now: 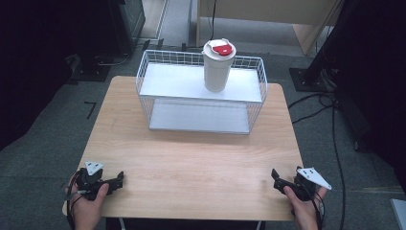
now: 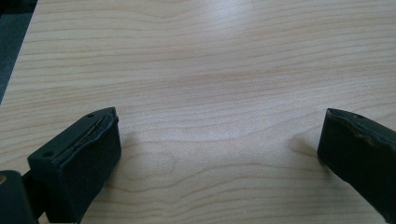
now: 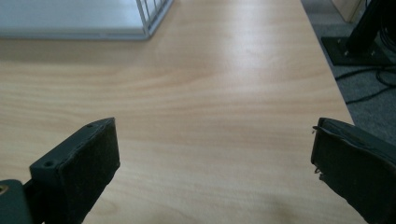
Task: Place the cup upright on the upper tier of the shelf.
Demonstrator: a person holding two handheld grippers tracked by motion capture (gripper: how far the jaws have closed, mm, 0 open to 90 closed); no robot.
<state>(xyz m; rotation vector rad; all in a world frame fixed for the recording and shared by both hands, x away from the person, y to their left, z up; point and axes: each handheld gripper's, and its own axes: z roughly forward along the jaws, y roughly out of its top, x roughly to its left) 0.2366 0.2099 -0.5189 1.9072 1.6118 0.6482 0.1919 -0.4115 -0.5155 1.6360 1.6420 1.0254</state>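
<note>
**Inspector A:** Jaws first. On the left gripper (image 2: pixel 219 154) they stand wide apart with bare wood between them. The right gripper (image 3: pixel 215 163) is the same, spread and holding nothing.

**Inspector B:** Confirmed. From the high view, the left gripper sits at about 7 o'clock on the wooden table (image 1: pixel 191 163), near its front edge, and the right one at about 5 o'clock. A hand holds each.

**Inspector A:** Other items?

**Inspector B:** A white wire rack (image 1: pixel 201 91) with two shelves stands at 12 o'clock. On its upper shelf stands an upright white cup (image 1: pixel 218 67) with a red and white lid, right of the shelf's middle. It is well apart from both grippers.
</note>
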